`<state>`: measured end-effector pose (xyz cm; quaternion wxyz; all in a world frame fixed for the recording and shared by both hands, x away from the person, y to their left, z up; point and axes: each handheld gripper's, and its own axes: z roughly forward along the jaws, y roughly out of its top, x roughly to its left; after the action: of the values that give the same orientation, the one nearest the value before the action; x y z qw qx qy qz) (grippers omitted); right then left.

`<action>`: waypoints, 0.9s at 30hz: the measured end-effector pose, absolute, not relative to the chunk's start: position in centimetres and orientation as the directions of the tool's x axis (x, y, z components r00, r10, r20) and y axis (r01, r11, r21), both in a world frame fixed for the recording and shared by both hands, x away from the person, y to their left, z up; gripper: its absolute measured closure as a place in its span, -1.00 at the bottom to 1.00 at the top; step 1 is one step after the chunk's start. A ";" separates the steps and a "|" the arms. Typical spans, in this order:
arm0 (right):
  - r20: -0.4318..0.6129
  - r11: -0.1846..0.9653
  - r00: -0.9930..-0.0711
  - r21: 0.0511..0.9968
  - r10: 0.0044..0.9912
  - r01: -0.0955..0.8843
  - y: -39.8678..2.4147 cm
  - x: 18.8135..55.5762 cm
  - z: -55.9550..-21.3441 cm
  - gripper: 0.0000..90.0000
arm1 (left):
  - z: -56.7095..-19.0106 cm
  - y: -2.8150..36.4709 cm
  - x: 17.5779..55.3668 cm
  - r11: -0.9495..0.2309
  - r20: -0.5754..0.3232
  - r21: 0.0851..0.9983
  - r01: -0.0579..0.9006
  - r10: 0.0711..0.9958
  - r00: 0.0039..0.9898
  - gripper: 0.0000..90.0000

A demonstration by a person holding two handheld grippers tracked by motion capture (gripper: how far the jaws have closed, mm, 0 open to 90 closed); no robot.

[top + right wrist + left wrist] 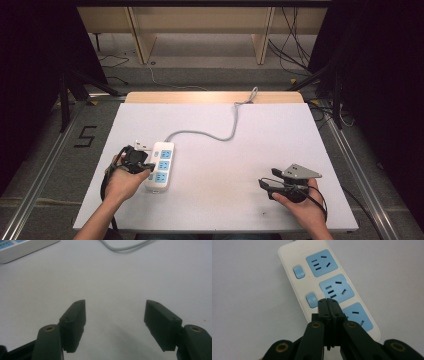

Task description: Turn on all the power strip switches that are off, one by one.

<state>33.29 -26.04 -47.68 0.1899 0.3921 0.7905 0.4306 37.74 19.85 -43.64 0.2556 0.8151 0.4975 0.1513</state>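
A white power strip (160,166) with three blue sockets is seen lying flat on the left half of the white tabletop (225,165), its long side running roughly away from the person. In the left gripper view the strip (294,290) is shown with blue rocker switches (299,271) set beside the sockets along one edge. A grey cable (210,134) is led from the far end of the strip in a curve across the tabletop and over its far edge. A small white plug-like piece (141,147) is seen just beside the far left corner of the strip; what it is cannot be told exactly.

The left claw (148,167) is held in the person's left hand (122,180) at the left side of the strip, its tips over the strip's near half. In the left gripper view the left claw (328,305) is shown pressed shut, jaw against jaw with nothing between, its tips placed above the strip between the middle switch and the middle socket; whether the strip is touched cannot be told.

The right claw (263,184) is held in the right hand (305,205) near the front right of the tabletop, well apart from the strip, with a grey three-cornered plate (300,172) on top. In the right gripper view the right claw (115,320) is seen spread wide over bare tabletop, holding nothing, with the strip's corner (22,248) at the upper left.
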 end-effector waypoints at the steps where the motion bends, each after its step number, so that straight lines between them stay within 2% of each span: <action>1: 0.037 0.322 -0.621 0.829 0.783 0.457 -26.0 33.3 -47.7 -0.22 | -43.7 19.8 37.7 -0.372 -0.010 0.567 0.735 0.889 0.458 1.00; 27: 0.038 0.320 -0.620 0.830 0.784 0.456 -26.1 33.3 -47.7 -0.22 | -44.3 20.0 37.5 -0.388 -0.016 0.529 0.755 0.885 0.466 0.99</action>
<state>33.30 -26.07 -47.68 0.1903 0.3925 0.7899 0.4310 37.45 19.96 -44.28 0.2395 0.8218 0.4989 0.1356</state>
